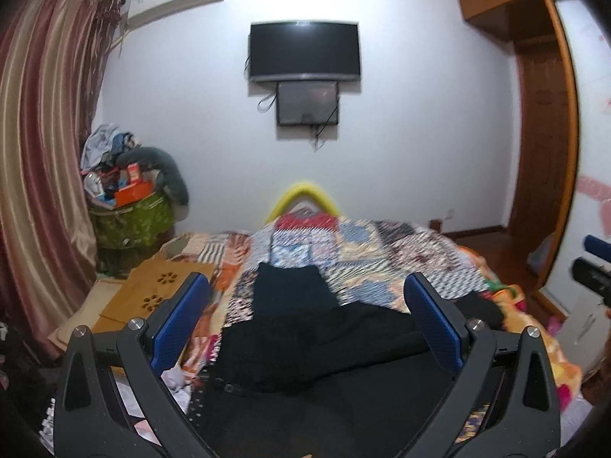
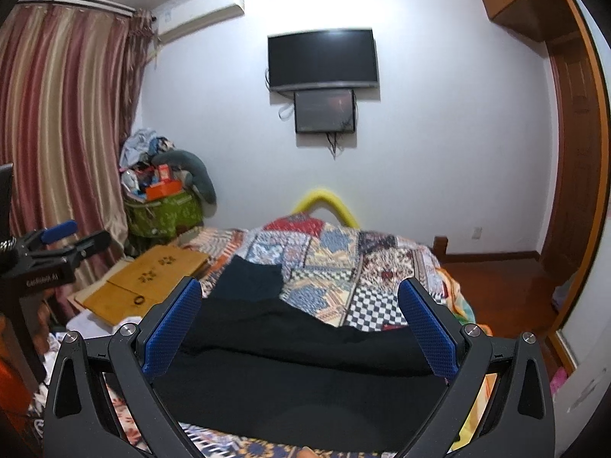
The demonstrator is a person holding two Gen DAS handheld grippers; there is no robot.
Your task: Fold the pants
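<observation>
Black pants point(image 1: 305, 351) lie spread on a patchwork bedspread point(image 1: 366, 252), one leg end reaching toward the far side point(image 1: 290, 286). My left gripper point(image 1: 305, 290) is open above the pants, holding nothing. In the right wrist view the pants point(image 2: 290, 358) lie folded across the near part of the bedspread point(image 2: 343, 263). My right gripper point(image 2: 299, 290) is open above them and empty. The left gripper point(image 2: 76, 240) shows at the left edge there, and the right gripper point(image 1: 590, 263) at the right edge of the left wrist view.
A wooden board point(image 2: 149, 278) lies left of the bed. A green bag piled with clutter point(image 2: 164, 202) stands by the striped curtain point(image 2: 68, 122). A TV point(image 2: 322, 59) hangs on the far wall. A wooden wardrobe point(image 2: 573, 145) stands right. Loose clothes point(image 1: 177, 381) lie bottom left.
</observation>
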